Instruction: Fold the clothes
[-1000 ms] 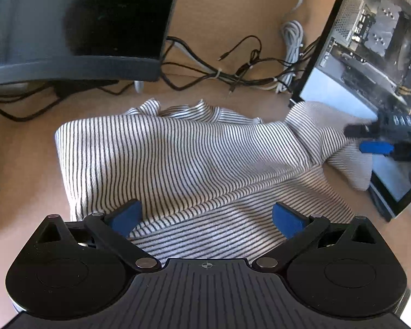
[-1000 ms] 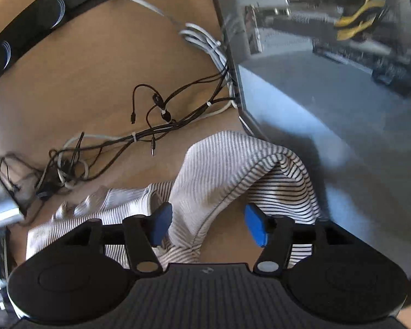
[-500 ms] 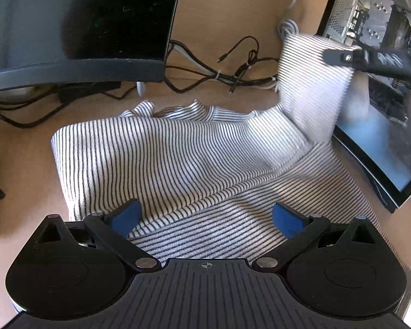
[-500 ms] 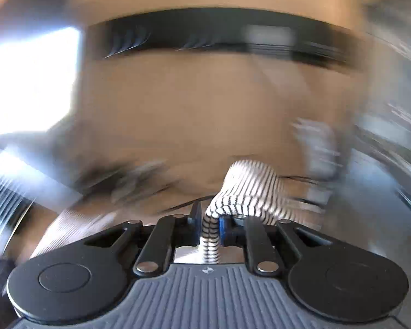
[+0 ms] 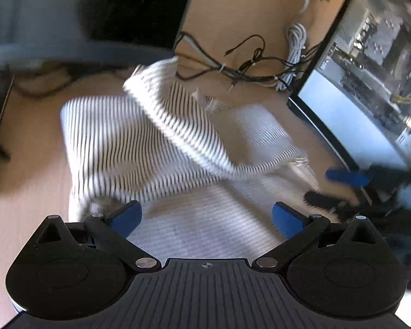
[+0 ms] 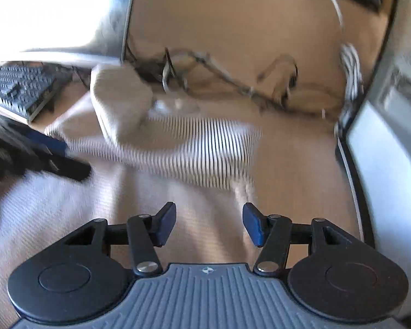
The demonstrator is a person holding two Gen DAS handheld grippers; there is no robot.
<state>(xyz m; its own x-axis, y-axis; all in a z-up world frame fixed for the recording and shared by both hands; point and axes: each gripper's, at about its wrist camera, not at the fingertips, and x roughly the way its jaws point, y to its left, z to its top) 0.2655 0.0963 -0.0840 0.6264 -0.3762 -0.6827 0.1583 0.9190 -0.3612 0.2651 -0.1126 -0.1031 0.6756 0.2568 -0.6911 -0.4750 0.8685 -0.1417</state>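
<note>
A white shirt with thin black stripes [image 5: 109, 142] lies spread on the wooden desk. Its sleeve [image 5: 183, 128] is flung across the body toward the upper left and is blurred with motion. My left gripper [image 5: 207, 216] hovers open over the shirt's near hem, with nothing between its blue pads. At the shirt's right edge my right gripper [image 5: 331, 189] is free of the cloth. In the right wrist view the right gripper [image 6: 209, 223] has its jaws opening over the shirt's body [image 6: 54, 213] and holds nothing. The loose sleeve [image 6: 200, 148] lies ahead of it, and the left gripper [image 6: 65, 155] shows at the left.
A dark monitor [image 5: 68, 13] stands at the back left, with a keyboard [image 6: 16, 90] beside it. A tangle of cables [image 5: 246, 65] lies behind the shirt. A glass-sided computer case [image 5: 370, 82] stands close along the right.
My right gripper shut on the sleeve at the right, lifted it, swung it left over the shirt and let go. The sleeve now lies across the body. The left gripper stayed put.
</note>
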